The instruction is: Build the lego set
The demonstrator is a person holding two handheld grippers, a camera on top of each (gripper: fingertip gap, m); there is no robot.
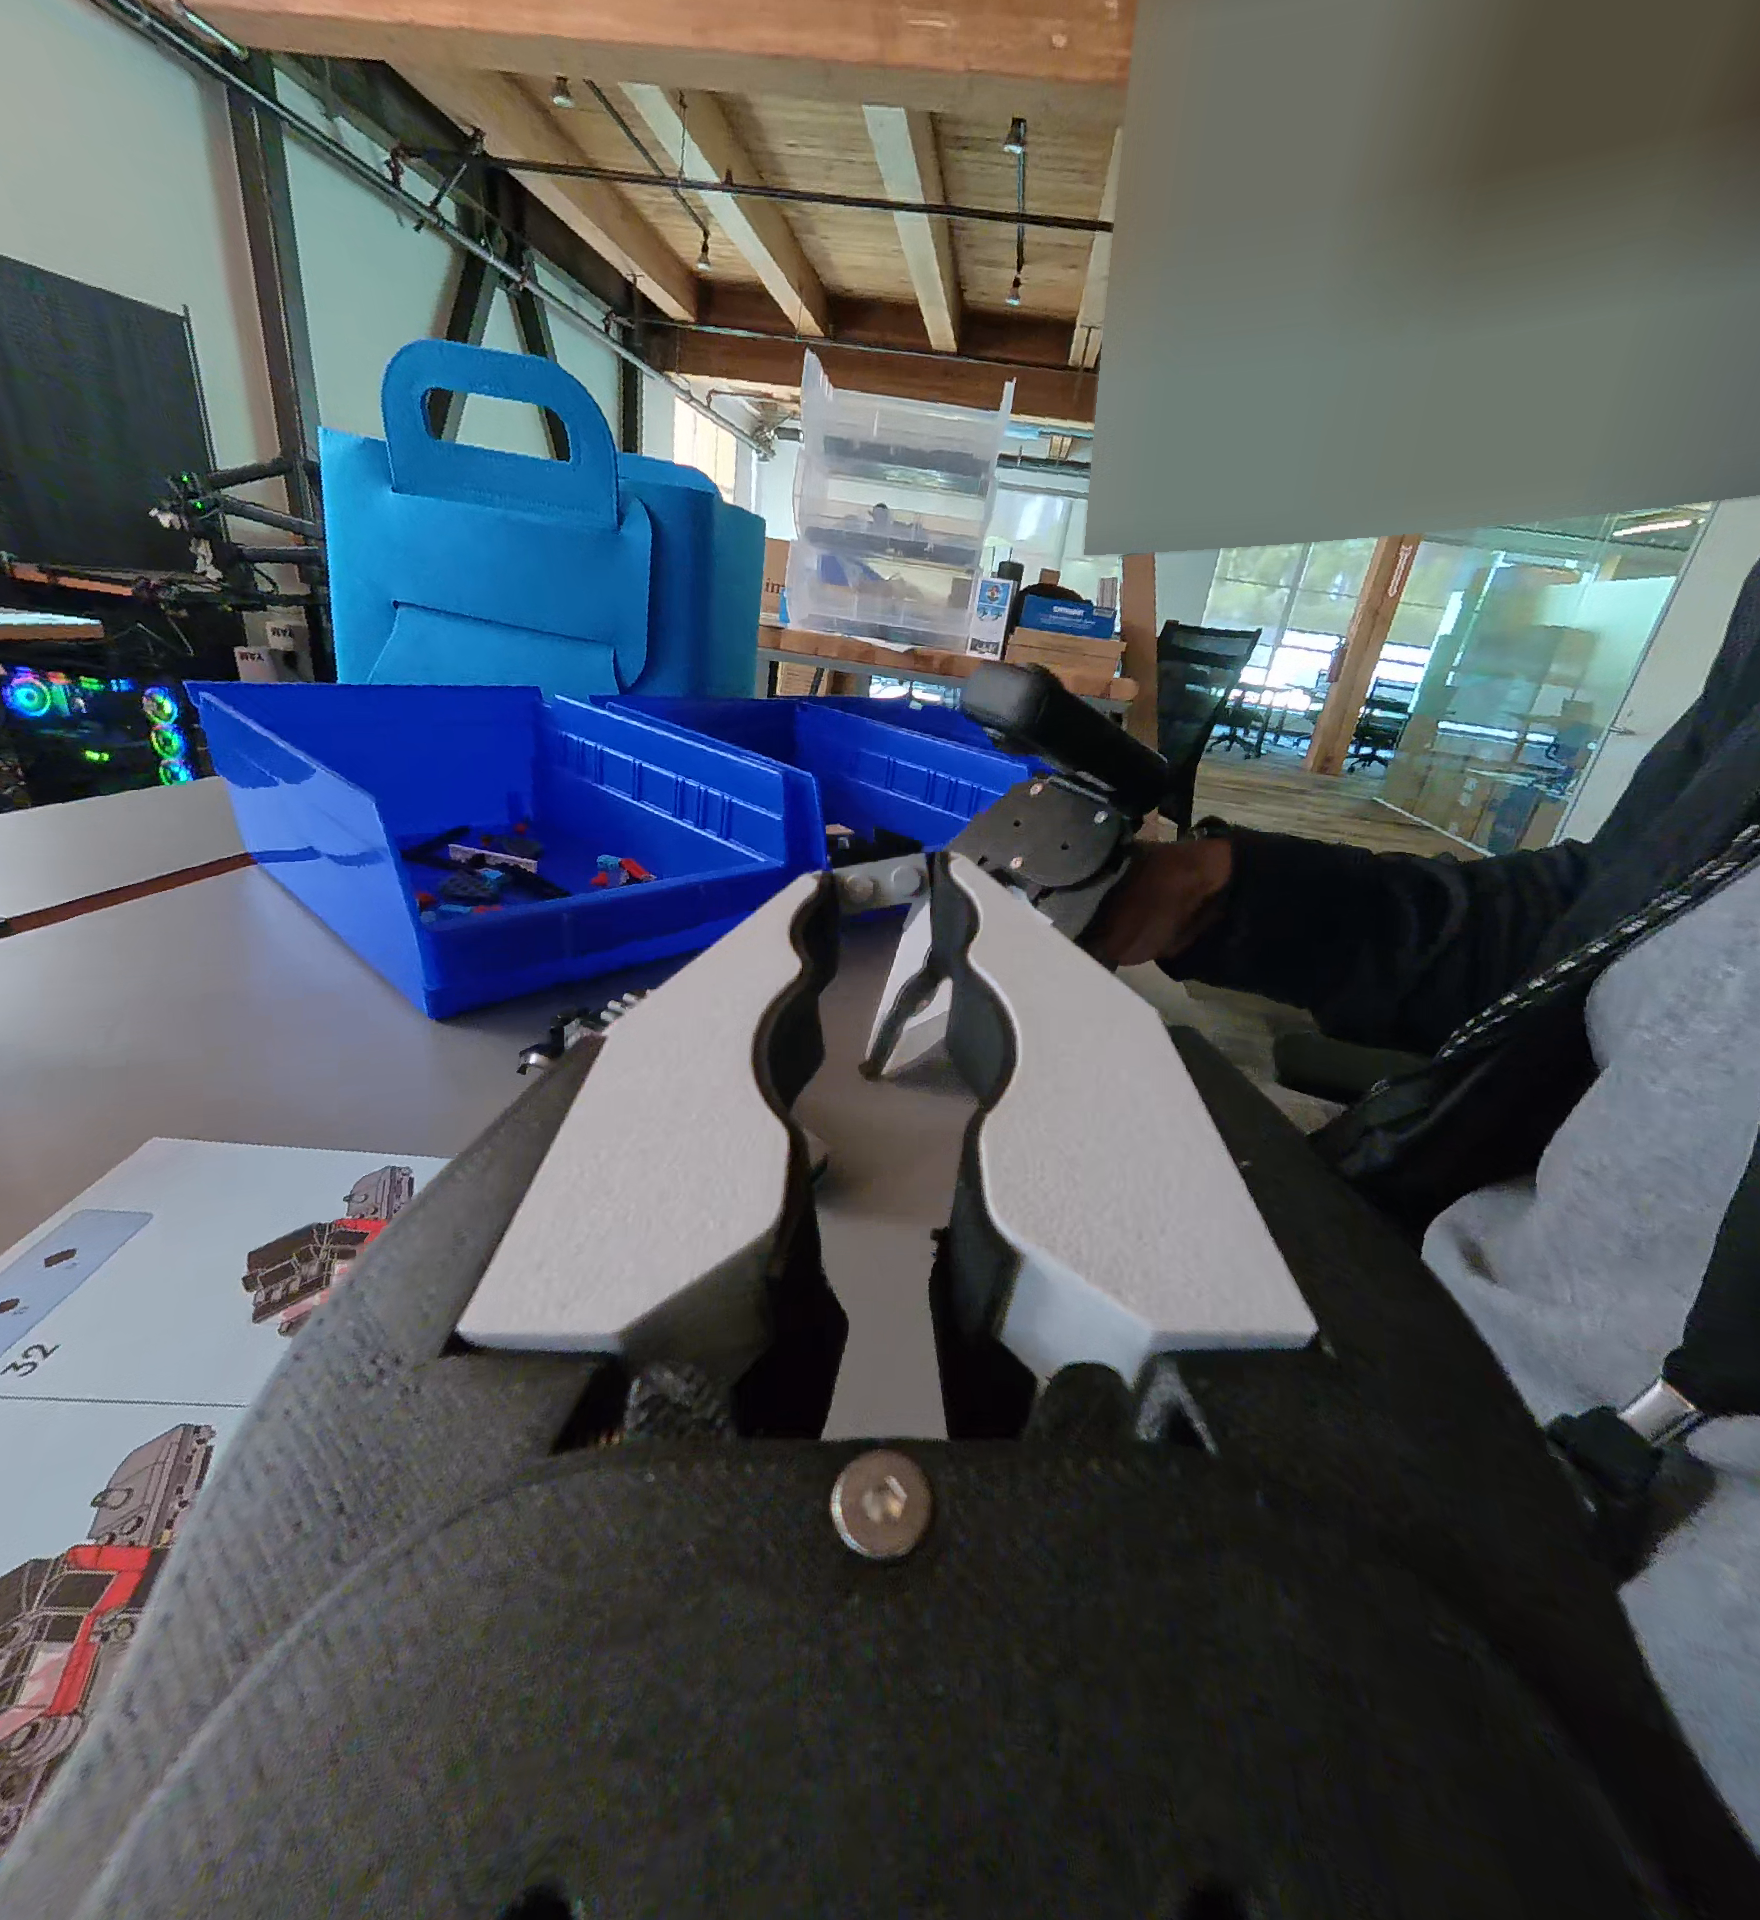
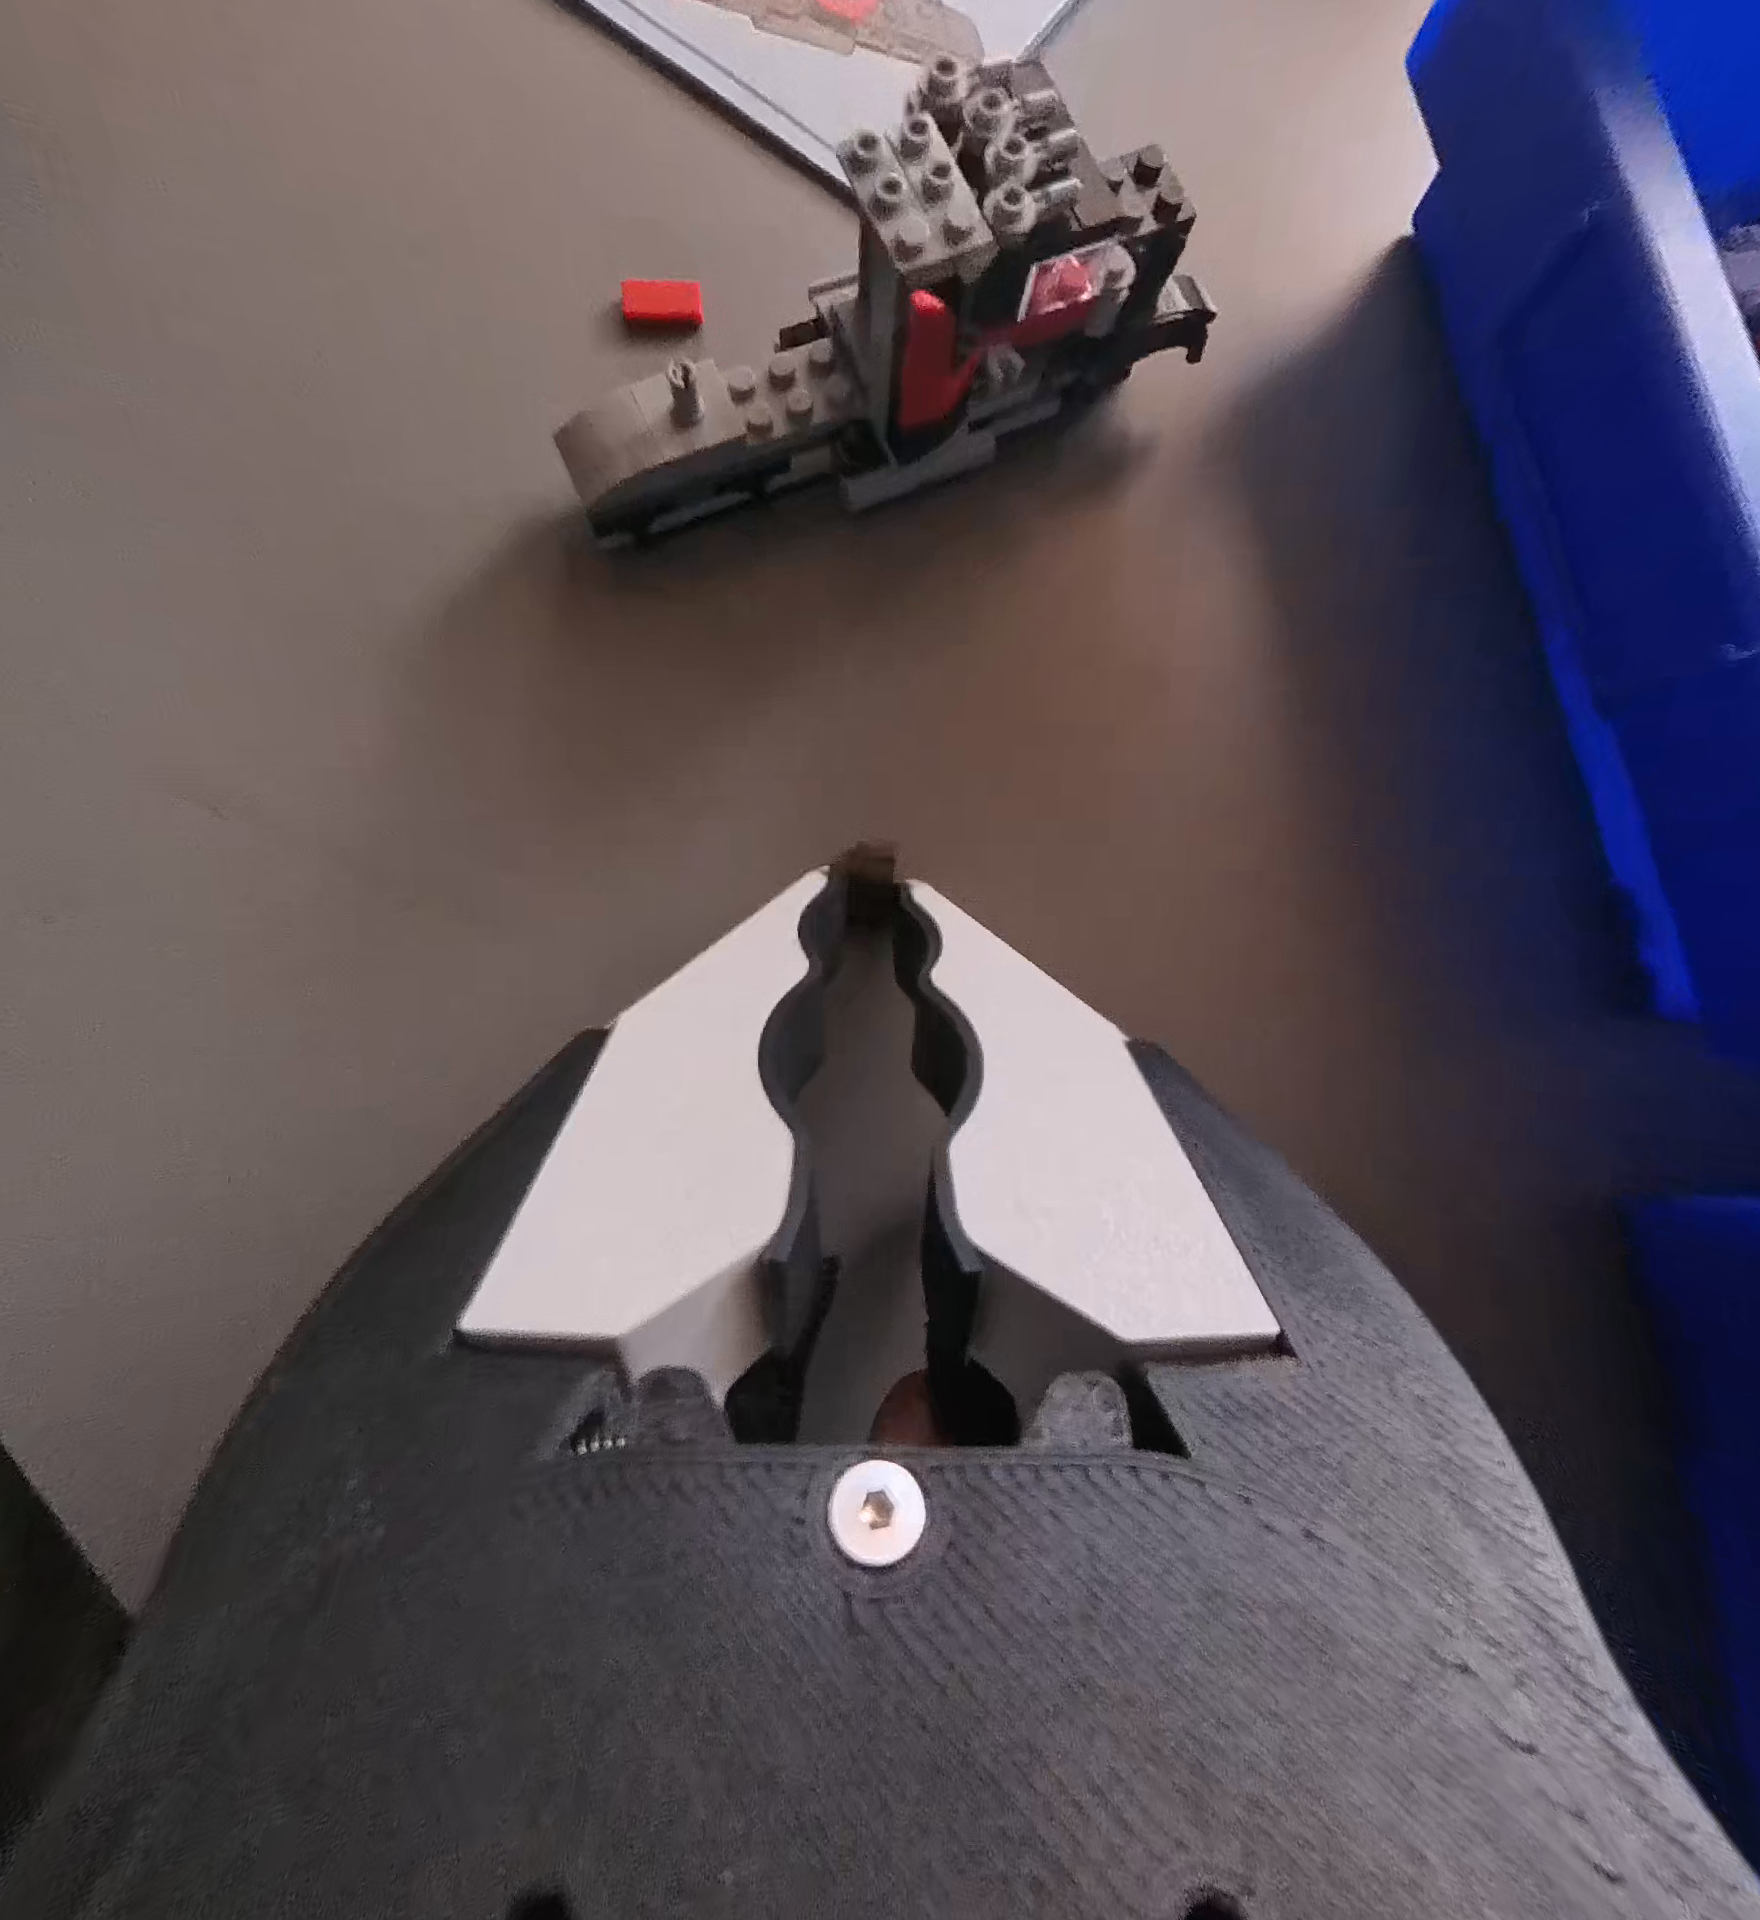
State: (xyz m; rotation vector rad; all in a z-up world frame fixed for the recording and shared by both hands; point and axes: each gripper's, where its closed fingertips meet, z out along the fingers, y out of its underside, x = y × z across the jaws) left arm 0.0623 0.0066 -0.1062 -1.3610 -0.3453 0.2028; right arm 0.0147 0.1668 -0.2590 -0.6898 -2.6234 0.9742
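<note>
Gripping, left gripper (image 1: 884,888): its tips pinch a small light grey studded plate (image 1: 881,885), held level above the table; behind the tips the wavy black pads stand apart.
Gripping, right gripper (image 2: 865,871): its tips clamp a tiny dark brick (image 2: 868,864), blurred, so its shape is hard to tell; it hangs above bare table (image 2: 284,623), pointing down at it.
Right gripper from the left wrist view: it shows beyond the left one's tips, tilted down toward the table, held by a hand (image 1: 1162,899) in a dark sleeve.
Lego model (image 2: 886,301): a half-built grey and black build with red parts stands on the table ahead of the right gripper, well apart from its tips.
Red tile (image 2: 660,303): lies flat on the table just left of the model, not touching it.
Instruction booklet (image 1: 128,1351): open on the table to the left of the left gripper, its pages showing pictures of the model.
Near blue bin (image 1: 502,821): on the table beyond the left gripper, with loose pieces (image 1: 533,862) on its floor.
Second blue bin (image 1: 886,769): just right of the first.
Blue felt bag (image 1: 523,551): upright behind the bins.
</note>
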